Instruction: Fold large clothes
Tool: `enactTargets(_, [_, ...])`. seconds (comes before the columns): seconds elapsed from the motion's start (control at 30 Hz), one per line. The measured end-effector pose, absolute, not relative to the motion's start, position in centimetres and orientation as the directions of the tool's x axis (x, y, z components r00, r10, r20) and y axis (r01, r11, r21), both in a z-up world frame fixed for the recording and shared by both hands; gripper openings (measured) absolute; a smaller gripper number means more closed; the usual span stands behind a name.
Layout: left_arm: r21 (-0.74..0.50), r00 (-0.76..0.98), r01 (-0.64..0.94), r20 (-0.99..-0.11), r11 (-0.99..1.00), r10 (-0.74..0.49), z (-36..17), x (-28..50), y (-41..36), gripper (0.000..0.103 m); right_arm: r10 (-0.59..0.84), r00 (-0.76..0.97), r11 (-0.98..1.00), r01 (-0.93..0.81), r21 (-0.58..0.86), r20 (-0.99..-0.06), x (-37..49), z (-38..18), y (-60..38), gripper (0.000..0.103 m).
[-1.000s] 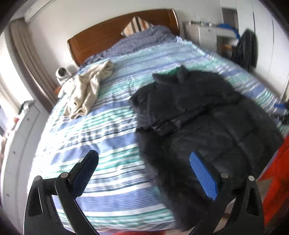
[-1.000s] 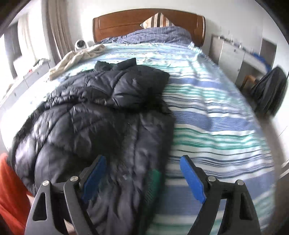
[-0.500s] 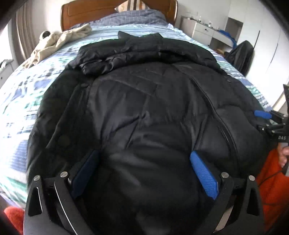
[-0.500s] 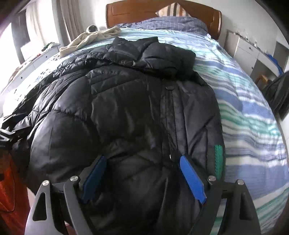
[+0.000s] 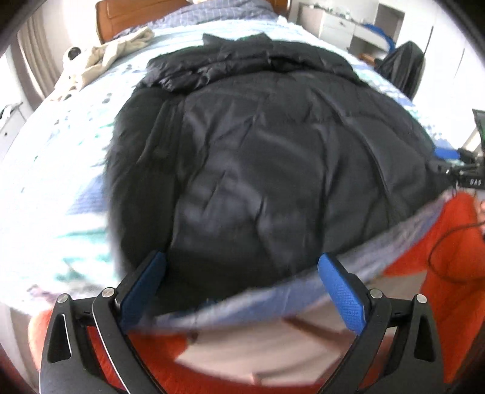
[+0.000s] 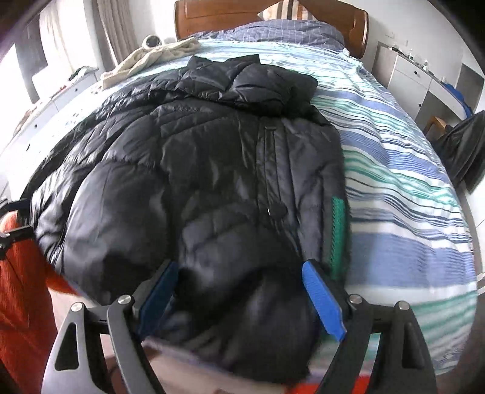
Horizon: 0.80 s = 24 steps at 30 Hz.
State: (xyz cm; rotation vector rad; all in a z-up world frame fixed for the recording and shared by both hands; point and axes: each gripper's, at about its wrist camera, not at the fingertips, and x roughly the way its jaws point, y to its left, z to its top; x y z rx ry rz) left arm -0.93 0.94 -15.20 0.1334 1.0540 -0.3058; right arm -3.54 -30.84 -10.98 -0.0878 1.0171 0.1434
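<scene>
A large black quilted puffer jacket (image 5: 257, 157) lies spread on the striped bed, collar toward the headboard, hem at the near bed edge. It also shows in the right wrist view (image 6: 197, 188), with its front zipper and a green inner patch (image 6: 336, 236) at its right edge. My left gripper (image 5: 242, 291) is open and empty at the hem's left part. My right gripper (image 6: 242, 300) is open, its fingers either side of the hem's right part, not closed on it. The right gripper's tip also shows in the left wrist view (image 5: 448, 154).
The bed (image 6: 409, 188) has a blue, green and white striped sheet and a wooden headboard (image 6: 224, 15). A cream garment (image 5: 112, 57) lies at the far left by the pillows. White drawers (image 6: 409, 75) and a dark bag (image 6: 463, 148) stand to the right. Orange clothing (image 5: 439, 266) is near me.
Both grippers swung from the bed's sides to face the jacket hem, then drew back slightly toward the near bed edge. Both stayed open. The jacket has not moved.
</scene>
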Motion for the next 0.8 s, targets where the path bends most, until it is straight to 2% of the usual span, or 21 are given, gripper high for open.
enactTargets(0.07, [-0.068, 0.456, 0.274, -0.869, 0.959, -0.192, -14.1, -1.9, 2.4, 0.101, 0.063, 0.513, 0.989, -0.149, -0.016, -0.856, -4.6, -10.2, -31.3, 0.086])
enactTargets(0.13, [-0.151, 0.487, 0.178, -0.845, 0.972, -0.220, -12.5, -2.3, 5.4, 0.101, 0.049, 0.515, 0.995, -0.101, -0.004, -0.856, -5.6, -9.3, -32.5, 0.086])
enactTargets(0.3, [-0.346, 0.509, -0.009, -0.809, 0.938, -0.294, -13.4, -0.2, 10.6, 0.101, 0.164, 0.531, 0.978, 0.024, 0.208, -0.831, -6.0, -8.8, -37.3, 0.086])
enactTargets(0.4, [-0.389, 0.493, -0.012, -0.804, 0.921, -0.333, -15.5, 1.6, 10.9, 0.101, 0.264, 0.501, 0.944, 0.044, 0.328, -0.824, -4.8, -10.1, -38.8, 0.086])
enactTargets(0.53, [-0.417, 0.433, -0.015, -0.822, 0.909, -0.370, -17.7, 2.9, 9.8, 0.098, 0.316, 0.428, 0.928, 0.046, 0.369, -0.847, -3.0, -13.2, -38.8, 0.086])
enactTargets(0.6, [-0.393, 0.420, -0.007, -0.836, 0.920, -0.354, -17.7, 2.8, 8.8, 0.090, 0.329, 0.418, 0.925, 0.038, 0.378, -0.847, -2.8, -13.5, -38.5, 0.087])
enactTargets(0.63, [-0.380, 0.405, -0.002, -0.846, 0.925, -0.347, -17.7, 2.7, 8.4, 0.079, 0.346, 0.410, 0.921, 0.022, 0.388, -0.844, -2.7, -13.4, -38.2, 0.085])
enactTargets(0.67, [-0.372, 0.395, -0.003, -0.853, 0.928, -0.340, -17.7, 2.7, 8.1, 0.067, 0.358, 0.399, 0.920, 0.006, 0.393, -0.844, -2.8, -13.3, -37.9, 0.079])
enactTargets(0.7, [-0.359, 0.386, -0.011, -0.863, 0.933, -0.327, -17.7, 2.4, 8.1, 0.059, 0.361, 0.383, 0.923, -0.017, 0.384, -0.850, -2.7, -13.2, -37.5, 0.068])
enactTargets(0.73, [-0.369, 0.373, -0.015, -0.865, 0.929, -0.337, -17.7, 2.2, 8.2, 0.041, 0.345, 0.371, 0.933, -0.037, 0.357, -0.862, -2.6, -13.1, -37.1, 0.047])
enactTargets(0.77, [-0.385, 0.366, -0.019, -0.862, 0.923, -0.352, -17.5, 2.2, 8.4, 0.028, 0.338, 0.363, 0.938, -0.050, 0.344, -0.868, -2.4, -13.0, -36.9, 0.040])
enactTargets(0.8, [-0.411, 0.360, -0.028, -0.854, 0.911, -0.375, -17.2, 2.1, 8.7, 0.025, 0.340, 0.356, 0.938, -0.064, 0.340, -0.871, -2.2, -12.8, -36.7, 0.035])
